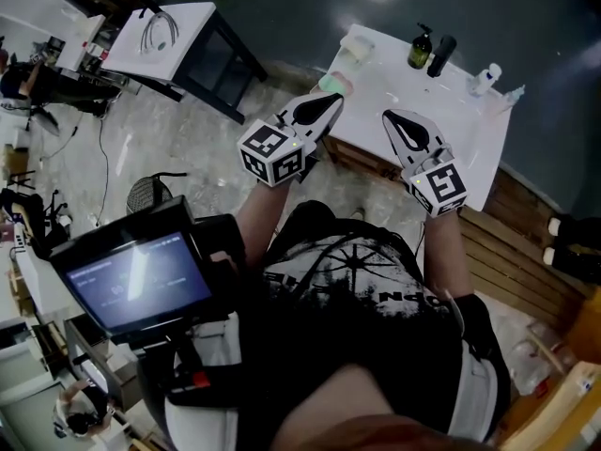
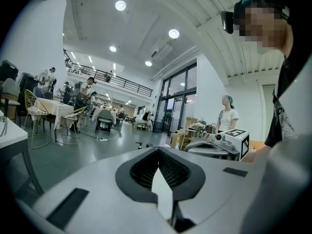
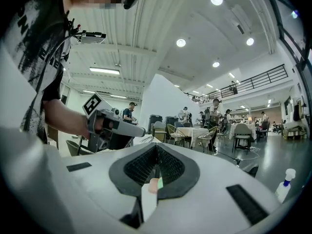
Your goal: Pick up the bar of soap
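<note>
In the head view both grippers hover above the near edge of a white table (image 1: pixel 470 144). My left gripper (image 1: pixel 331 103) is shut and empty, its tips next to a small green-and-pink piece (image 1: pixel 335 82) on the table's left edge. A pale rectangular block (image 1: pixel 357 45), possibly the bar of soap, lies at the far left corner. My right gripper (image 1: pixel 389 116) is also shut, with nothing in it. In the right gripper view, a pink-and-green bit (image 3: pixel 154 184) shows through the slit below the shut jaws (image 3: pixel 156 152). The left gripper view (image 2: pixel 158 152) looks out level over the hall.
A dark pump bottle (image 1: pixel 420 49), a black cylinder (image 1: pixel 440 54) and a white spray bottle (image 1: pixel 484 79) stand along the table's far side. A black-framed side table (image 1: pixel 178 36) is to the left. A screen (image 1: pixel 131 280) sits by the person's left. People and chairs fill the hall.
</note>
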A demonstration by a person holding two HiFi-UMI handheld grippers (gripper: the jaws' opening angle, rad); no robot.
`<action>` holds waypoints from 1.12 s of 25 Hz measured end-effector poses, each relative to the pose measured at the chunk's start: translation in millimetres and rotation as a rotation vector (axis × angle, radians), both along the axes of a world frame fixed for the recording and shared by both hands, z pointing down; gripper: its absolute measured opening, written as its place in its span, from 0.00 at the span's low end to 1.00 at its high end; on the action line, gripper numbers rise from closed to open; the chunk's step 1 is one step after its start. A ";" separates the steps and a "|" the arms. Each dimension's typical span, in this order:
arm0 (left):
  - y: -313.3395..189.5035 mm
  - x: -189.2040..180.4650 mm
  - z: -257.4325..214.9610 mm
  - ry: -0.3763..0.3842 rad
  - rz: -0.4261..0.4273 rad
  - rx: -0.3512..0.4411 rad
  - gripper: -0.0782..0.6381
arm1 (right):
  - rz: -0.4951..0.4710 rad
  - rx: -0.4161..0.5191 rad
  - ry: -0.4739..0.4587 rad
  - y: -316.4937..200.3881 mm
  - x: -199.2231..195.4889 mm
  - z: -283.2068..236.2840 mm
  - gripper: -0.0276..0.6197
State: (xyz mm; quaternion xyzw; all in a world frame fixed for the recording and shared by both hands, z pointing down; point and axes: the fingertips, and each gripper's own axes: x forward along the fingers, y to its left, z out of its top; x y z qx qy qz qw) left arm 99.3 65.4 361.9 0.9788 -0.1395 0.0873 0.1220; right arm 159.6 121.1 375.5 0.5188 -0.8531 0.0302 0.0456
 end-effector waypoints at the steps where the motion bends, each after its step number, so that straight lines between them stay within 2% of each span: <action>1: -2.8 -0.1 0.4 0.001 -0.003 -0.003 0.12 | -0.001 -0.002 -0.001 -3.0 0.4 0.8 0.07; 6: -37.8 -6.5 5.9 -0.005 -0.017 -0.031 0.12 | -0.010 -0.014 -0.003 -38.9 -2.2 3.5 0.07; 14: -47.3 -4.8 13.3 -0.014 0.007 -0.046 0.12 | 0.037 -0.014 0.005 -44.7 7.8 -0.6 0.07; 22: -113.5 0.2 26.7 -0.007 0.056 -0.074 0.12 | 0.081 -0.056 0.019 -107.6 8.9 13.3 0.07; 28: -146.2 2.4 40.5 -0.009 0.142 -0.071 0.12 | 0.126 -0.094 0.021 -144.0 7.8 28.1 0.07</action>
